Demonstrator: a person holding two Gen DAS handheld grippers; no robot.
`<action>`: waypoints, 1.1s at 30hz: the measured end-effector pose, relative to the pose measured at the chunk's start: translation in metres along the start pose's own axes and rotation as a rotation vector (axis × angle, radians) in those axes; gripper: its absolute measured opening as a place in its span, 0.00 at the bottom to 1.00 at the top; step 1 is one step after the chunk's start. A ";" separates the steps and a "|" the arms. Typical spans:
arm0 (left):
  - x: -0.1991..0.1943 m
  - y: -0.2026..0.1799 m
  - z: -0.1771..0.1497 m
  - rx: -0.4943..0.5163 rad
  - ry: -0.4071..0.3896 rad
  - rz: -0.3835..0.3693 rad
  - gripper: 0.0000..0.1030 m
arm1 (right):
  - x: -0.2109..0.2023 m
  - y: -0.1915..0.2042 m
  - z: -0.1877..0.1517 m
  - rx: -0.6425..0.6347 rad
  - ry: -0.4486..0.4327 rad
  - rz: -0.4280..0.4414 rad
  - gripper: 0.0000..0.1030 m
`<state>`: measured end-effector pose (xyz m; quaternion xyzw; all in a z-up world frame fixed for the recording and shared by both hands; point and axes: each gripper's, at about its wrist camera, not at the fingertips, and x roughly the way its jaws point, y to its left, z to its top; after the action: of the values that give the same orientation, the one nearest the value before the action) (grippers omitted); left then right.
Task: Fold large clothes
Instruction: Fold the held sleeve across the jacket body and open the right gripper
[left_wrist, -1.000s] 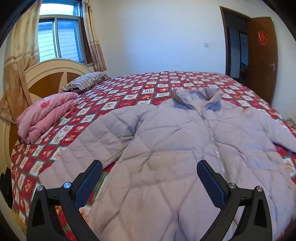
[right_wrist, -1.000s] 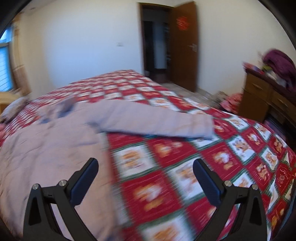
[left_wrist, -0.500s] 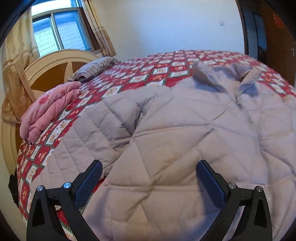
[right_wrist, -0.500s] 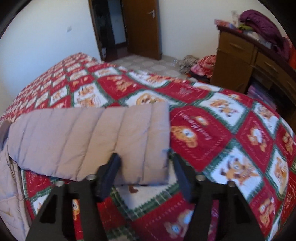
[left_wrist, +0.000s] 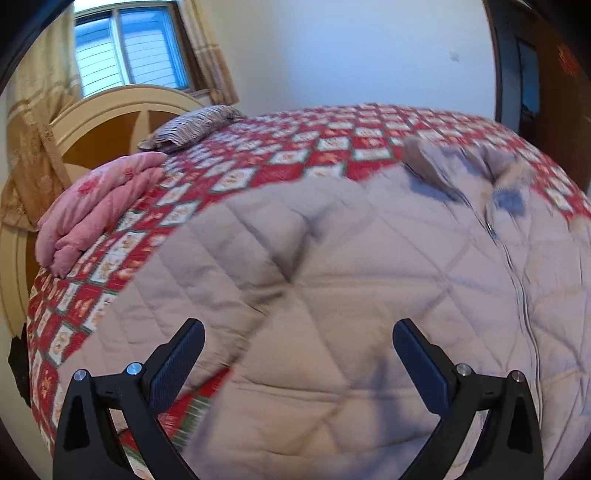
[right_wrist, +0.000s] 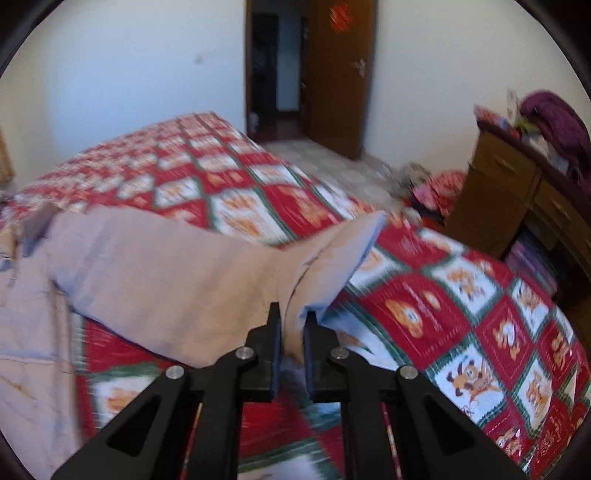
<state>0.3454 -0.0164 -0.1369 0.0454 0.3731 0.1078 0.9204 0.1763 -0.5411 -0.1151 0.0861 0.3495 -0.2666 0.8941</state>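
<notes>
A pale lilac quilted jacket (left_wrist: 369, 280) lies front up on the bed, zipper (left_wrist: 517, 295) closed, collar (left_wrist: 461, 166) at the far end. My left gripper (left_wrist: 297, 354) is open and empty, low over the jacket's body by its left armpit. In the right wrist view my right gripper (right_wrist: 293, 328) is shut on the cuff end of the jacket's right sleeve (right_wrist: 177, 280) and holds it lifted off the bedspread.
The bed has a red and white patterned bedspread (right_wrist: 461, 314). A folded pink quilt (left_wrist: 99, 206) and a striped pillow (left_wrist: 192, 127) lie by the wooden headboard (left_wrist: 110, 125). A wooden dresser (right_wrist: 524, 192), floor clutter and an open door (right_wrist: 340, 74) are to the right.
My right gripper closed on the sleeve cuff and lifted it off the bed. My left gripper moved lower and closer over the jacket body, still open.
</notes>
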 end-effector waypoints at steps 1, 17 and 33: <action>-0.002 0.007 0.004 -0.017 -0.003 0.000 0.99 | -0.008 0.009 0.004 -0.013 -0.016 0.007 0.12; -0.004 0.062 -0.002 -0.070 -0.042 0.004 0.99 | -0.108 0.225 0.019 -0.321 -0.239 0.296 0.10; 0.016 0.101 -0.008 -0.086 -0.018 0.069 0.99 | -0.068 0.403 -0.061 -0.521 -0.127 0.508 0.19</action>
<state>0.3344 0.0855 -0.1371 0.0196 0.3580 0.1552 0.9205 0.3163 -0.1523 -0.1278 -0.0774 0.3168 0.0571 0.9436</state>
